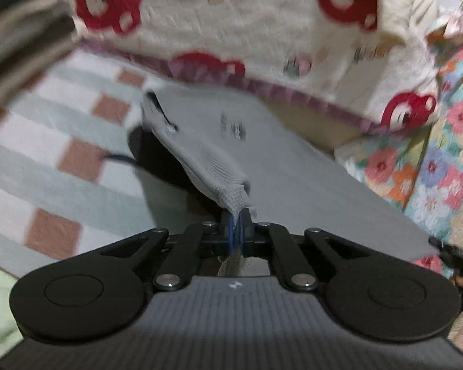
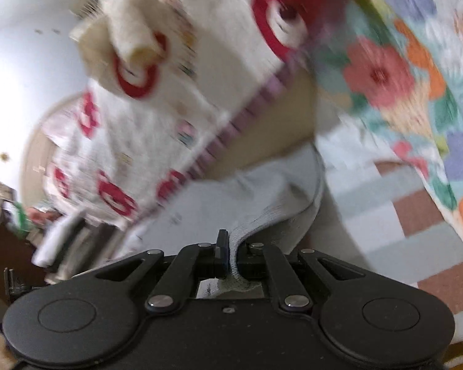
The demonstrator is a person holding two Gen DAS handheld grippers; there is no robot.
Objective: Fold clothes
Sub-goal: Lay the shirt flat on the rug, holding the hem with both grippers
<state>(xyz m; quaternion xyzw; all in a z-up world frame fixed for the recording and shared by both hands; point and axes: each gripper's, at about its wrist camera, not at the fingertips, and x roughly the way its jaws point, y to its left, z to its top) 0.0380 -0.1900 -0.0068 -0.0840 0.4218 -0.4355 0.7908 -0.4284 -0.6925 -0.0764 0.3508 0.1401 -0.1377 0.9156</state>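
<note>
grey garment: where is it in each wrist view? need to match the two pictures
Left wrist view: the grey garment fills the centre and runs right; its ribbed edge is pinched in the left gripper, low centre.
Right wrist view: the garment lies low centre, with its edge clamped in the right gripper.
Shared landmark: the cream blanket with red bears, just beyond the garment in both.
</note>
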